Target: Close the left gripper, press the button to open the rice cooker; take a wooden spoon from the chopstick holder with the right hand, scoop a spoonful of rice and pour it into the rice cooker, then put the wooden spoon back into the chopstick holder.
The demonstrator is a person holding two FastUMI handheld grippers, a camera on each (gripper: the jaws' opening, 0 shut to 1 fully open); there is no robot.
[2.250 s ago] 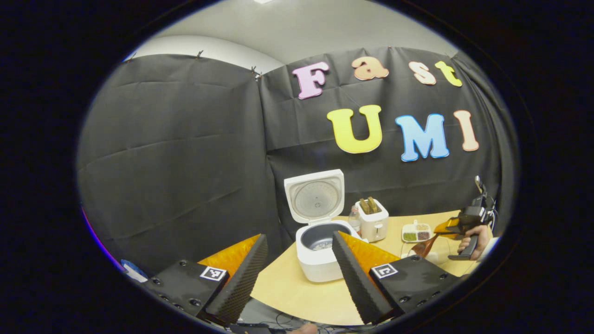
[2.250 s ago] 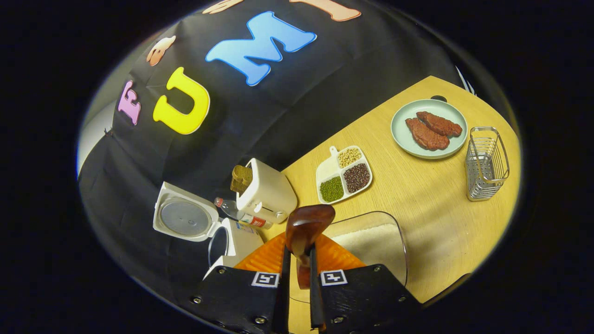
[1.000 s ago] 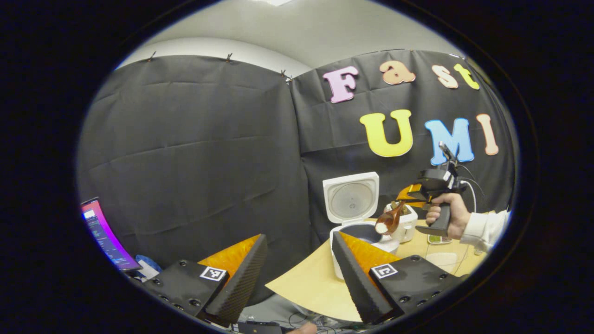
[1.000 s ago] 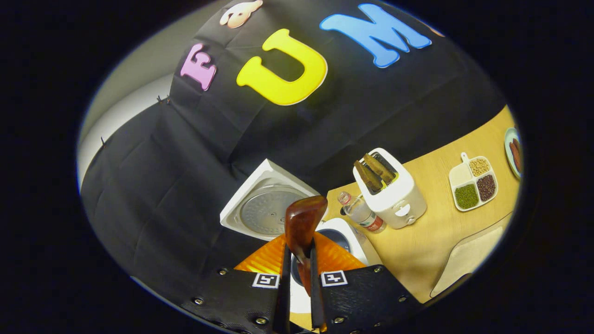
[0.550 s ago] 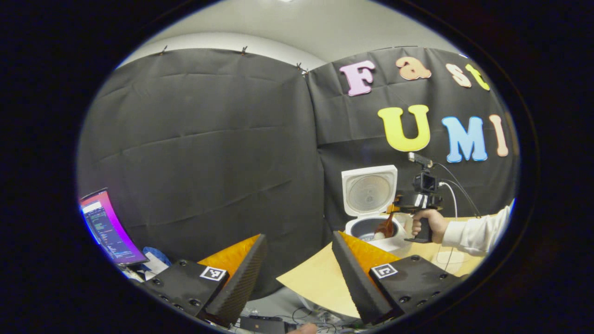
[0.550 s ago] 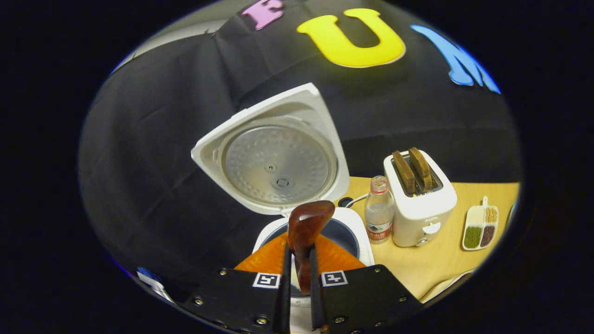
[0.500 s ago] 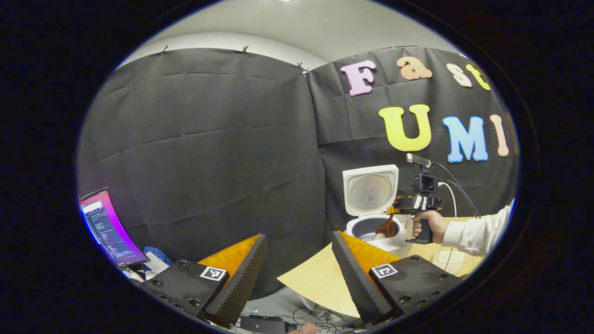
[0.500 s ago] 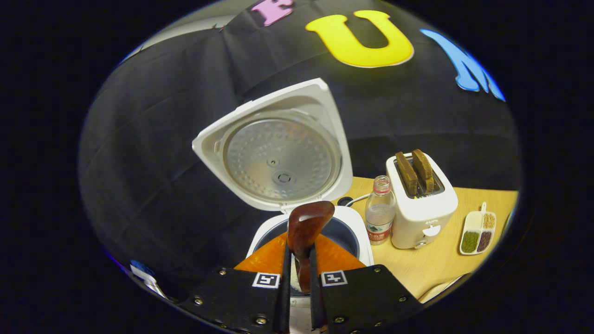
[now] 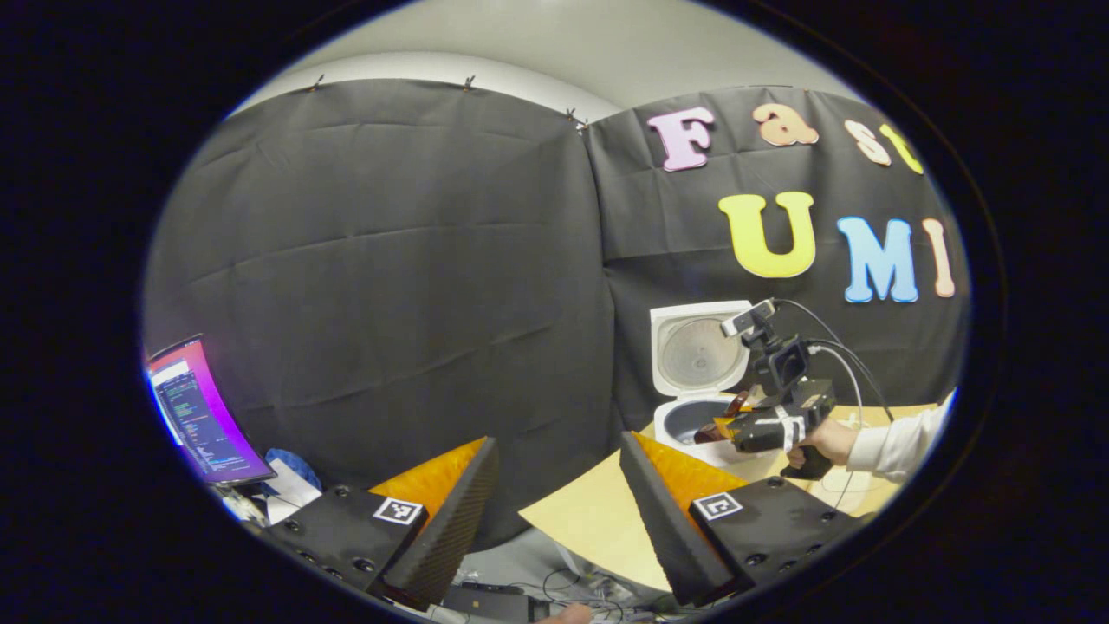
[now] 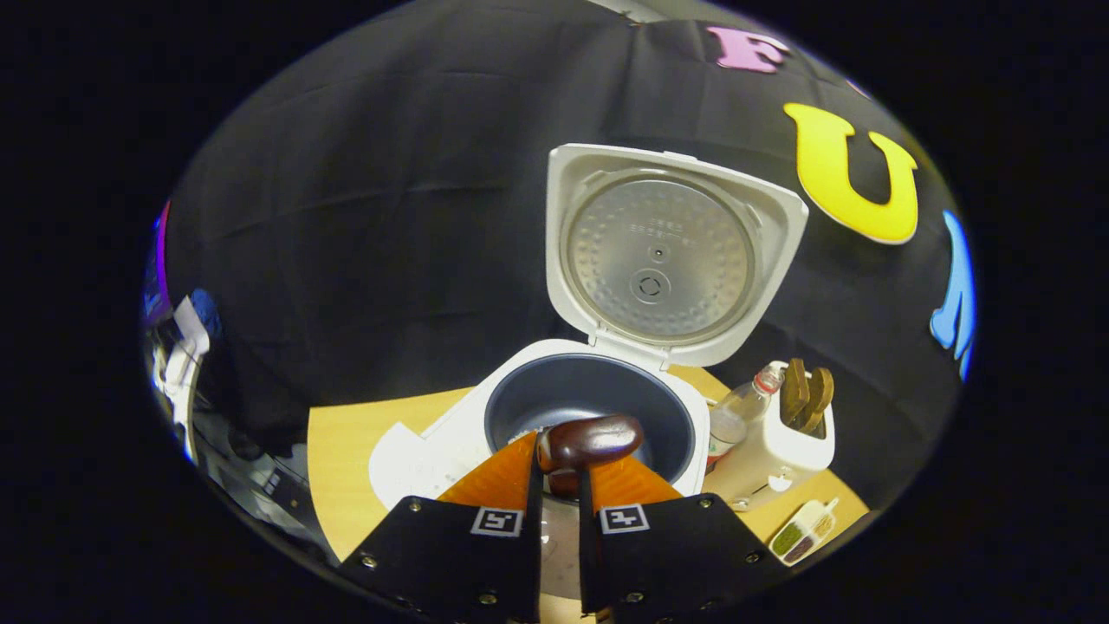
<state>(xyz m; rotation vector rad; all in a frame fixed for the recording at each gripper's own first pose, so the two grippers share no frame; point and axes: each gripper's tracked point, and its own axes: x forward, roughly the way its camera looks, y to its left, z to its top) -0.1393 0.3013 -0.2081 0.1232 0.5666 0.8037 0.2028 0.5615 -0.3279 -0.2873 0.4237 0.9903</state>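
A black cloth wall backs a pale wooden surface (image 10: 346, 468), and at its near corner stands the white rice cooker (image 10: 598, 407), its lid thrown up to show the dimpled metal inner plate and the dark, round inner pot open to the top.

The right claw (image 10: 559, 507) has its jaws drawn close on the handle of the dark brown wooden spoon (image 10: 589, 440), which runs forward out of the claw along its own line. The bowl of the spoon hangs over the near rim of the pot and is turned on its side, back upward, so I judge the rice is being tipped out; whether any is left in it cannot be told. The pot mouth lies straight ahead of and below the spoon, so the pour needs only a turn of the wrist, not a reach.

In the left gripper view the right claw (image 9: 726, 426) and the hand (image 9: 823, 442) that grips it sit at the cooker (image 9: 693, 381). The left claw (image 9: 554, 503) stands wide open, grasping nothing, well apart from the cooker and nearer the surface's edge. The right hand is plainly the nearer. I judge what remains is to finish the pour and return the spoon to its holder.

A white toaster (image 10: 784, 442) with brown slices, a clear bottle (image 10: 736, 416) and a small divided dish (image 10: 801, 537) stand to the cooker's right.
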